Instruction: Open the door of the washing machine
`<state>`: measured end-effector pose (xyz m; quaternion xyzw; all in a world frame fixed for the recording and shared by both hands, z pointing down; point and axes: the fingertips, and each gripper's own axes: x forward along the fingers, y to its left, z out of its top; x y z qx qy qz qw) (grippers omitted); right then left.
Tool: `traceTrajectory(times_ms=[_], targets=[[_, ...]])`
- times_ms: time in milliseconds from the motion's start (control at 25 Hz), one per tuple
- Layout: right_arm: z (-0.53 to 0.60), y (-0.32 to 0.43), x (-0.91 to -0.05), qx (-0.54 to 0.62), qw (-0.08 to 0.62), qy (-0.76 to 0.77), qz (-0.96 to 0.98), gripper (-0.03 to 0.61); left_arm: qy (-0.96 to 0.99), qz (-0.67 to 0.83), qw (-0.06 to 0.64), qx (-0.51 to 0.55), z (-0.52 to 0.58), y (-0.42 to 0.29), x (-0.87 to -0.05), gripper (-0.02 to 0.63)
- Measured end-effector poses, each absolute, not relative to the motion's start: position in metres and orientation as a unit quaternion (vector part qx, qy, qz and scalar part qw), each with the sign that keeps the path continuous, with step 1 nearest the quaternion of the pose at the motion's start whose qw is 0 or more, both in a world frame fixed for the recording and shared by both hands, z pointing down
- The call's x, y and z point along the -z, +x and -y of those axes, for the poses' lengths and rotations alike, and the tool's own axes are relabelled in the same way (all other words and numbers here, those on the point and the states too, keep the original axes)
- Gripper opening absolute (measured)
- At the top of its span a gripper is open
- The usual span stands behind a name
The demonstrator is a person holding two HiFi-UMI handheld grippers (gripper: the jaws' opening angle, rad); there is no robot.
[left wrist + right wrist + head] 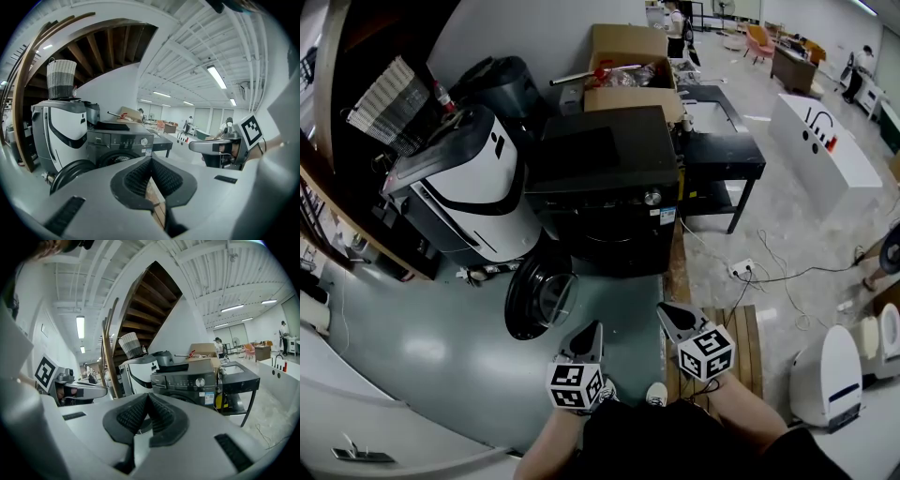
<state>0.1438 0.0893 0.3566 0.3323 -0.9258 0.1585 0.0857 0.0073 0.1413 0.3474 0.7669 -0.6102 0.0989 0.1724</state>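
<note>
Left gripper (592, 328) and right gripper (667, 311) are hovering clenched and empty; black washing machine (609, 178) is standing at twelve o'clock, its round door (539, 295) hanging open at ten o'clock.

The washing machine (609, 178) door (539, 295) stands open, left tool (592, 328) and right tool (666, 309) nearby.
</note>
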Motion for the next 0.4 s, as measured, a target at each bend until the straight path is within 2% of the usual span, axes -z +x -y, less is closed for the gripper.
traceTrajectory(times_ms=[400], targets=[[-0.0906,0.1414,-0.3538,-0.154,0.084,0.332,0.927,0.017,0.765,0.615,0.170,-0.093,-0.1424,0.0030,-0.3465,0.018]])
